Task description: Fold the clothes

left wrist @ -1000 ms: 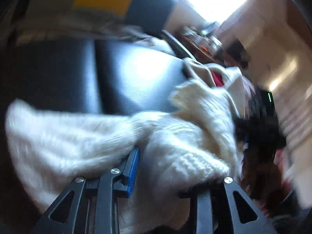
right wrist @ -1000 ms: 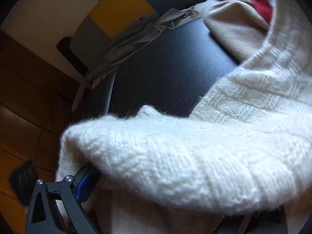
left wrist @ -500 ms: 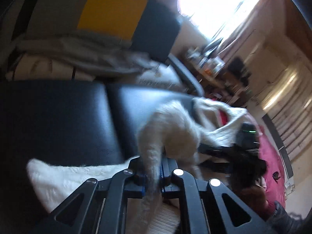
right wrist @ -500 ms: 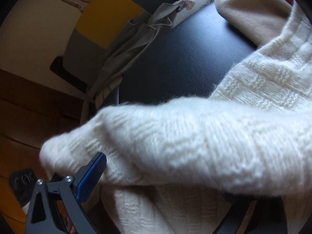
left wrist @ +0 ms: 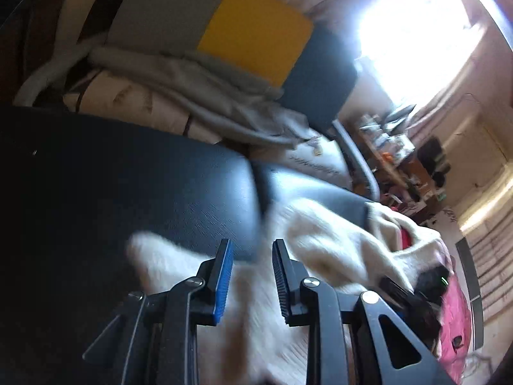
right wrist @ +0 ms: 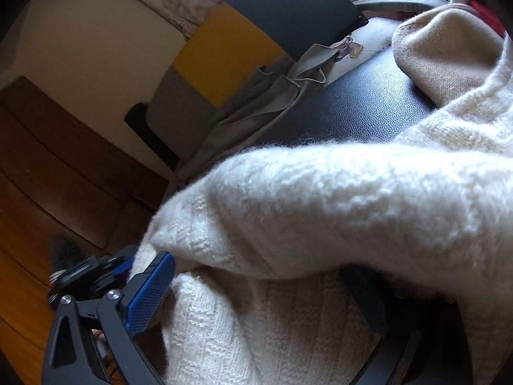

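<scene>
A cream knitted sweater lies bunched on a black leather seat. One thick fold drapes across my right gripper, whose jaws stand wide open. Its blue-padded left finger shows, while the right finger is hidden under the knit. In the left wrist view the sweater is blurred. My left gripper hovers over its near edge, open, with nothing pinched between the pads. The right gripper appears as a dark shape at the sweater's far right.
A beige garment with red inside lies at the seat's far end. Grey cloth and a grey, yellow and dark cushion line the back. Pink fabric lies to the right, and wooden floor lies off the left edge.
My left gripper was shut on a raised fold of the sweater half a second ago; it has opened and the fold has dropped. The thick fold over my right gripper has slid rightwards.
</scene>
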The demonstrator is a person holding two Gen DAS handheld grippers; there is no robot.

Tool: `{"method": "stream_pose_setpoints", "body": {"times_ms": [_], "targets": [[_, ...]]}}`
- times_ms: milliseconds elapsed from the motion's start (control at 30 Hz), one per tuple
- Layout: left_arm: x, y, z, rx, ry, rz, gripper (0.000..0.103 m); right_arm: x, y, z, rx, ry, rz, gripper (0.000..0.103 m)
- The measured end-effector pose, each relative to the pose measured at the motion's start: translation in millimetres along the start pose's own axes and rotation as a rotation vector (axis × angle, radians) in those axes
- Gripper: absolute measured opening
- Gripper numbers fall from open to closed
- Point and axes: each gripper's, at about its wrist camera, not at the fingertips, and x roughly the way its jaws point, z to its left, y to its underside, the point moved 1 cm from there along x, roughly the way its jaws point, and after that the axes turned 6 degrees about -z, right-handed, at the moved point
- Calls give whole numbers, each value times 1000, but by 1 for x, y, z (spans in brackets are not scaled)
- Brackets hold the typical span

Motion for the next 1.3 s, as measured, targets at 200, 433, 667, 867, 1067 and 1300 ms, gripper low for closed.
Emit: {"method": "stream_pose_setpoints", "body": {"times_ms": [200, 433, 667, 867, 1067, 1300], "targets": [[-21, 93, -63, 101, 198, 165, 35, -21, 6, 4, 36, 16, 101, 103], [-6, 157, -102, 154, 220, 267, 36, -121, 67, -10, 32, 45, 88, 103], [11, 167, -104, 112, 141, 312, 36, -174, 101, -31, -34, 167, 59, 103], [-1, 171, -88, 1, 145, 300, 8, -171, 97, -43, 56, 125, 32, 103], [-71, 168, -67, -37, 217, 184, 3, -174, 100, -48, 24, 85, 21, 103], [-126, 188, -21, -56, 134, 151, 26, -164, 103, -48, -61, 141, -6, 103]]}}
